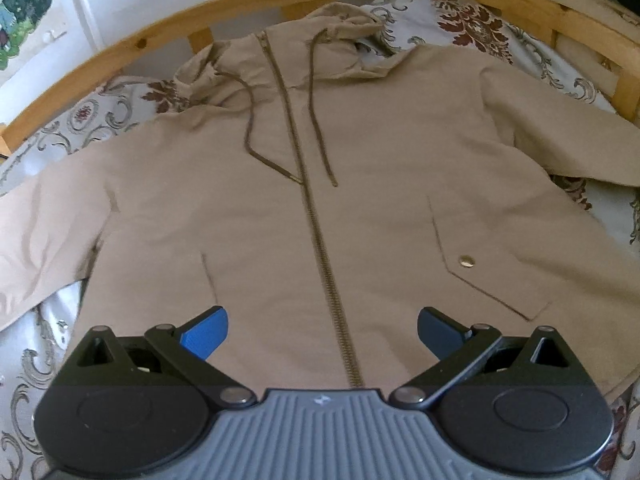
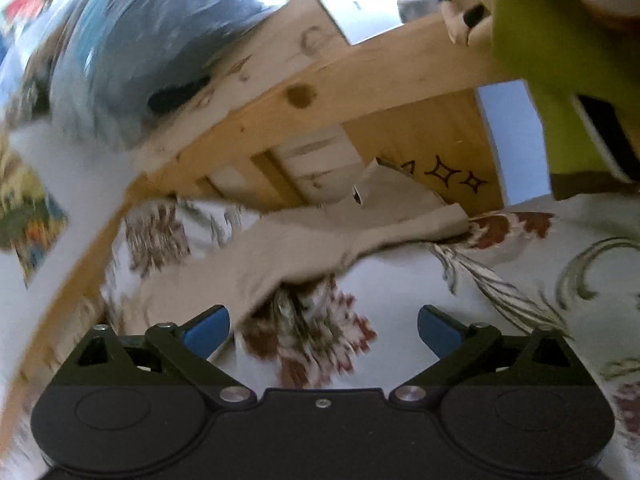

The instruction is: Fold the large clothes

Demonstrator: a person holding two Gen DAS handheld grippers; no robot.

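A beige hooded jacket lies spread flat, front up, on a bed with a floral cover. Its zipper runs down the middle, and both sleeves reach outward. My left gripper is open and empty, hovering over the jacket's lower hem beside the zipper end. My right gripper is open and empty above the floral cover, pointing at one beige sleeve that lies across the cover near the bed frame. The right wrist view is blurred.
A wooden bed frame curves around the far side of the bed, and it shows close in the right wrist view. A green garment hangs at the upper right there. A wall with pictures is at the left.
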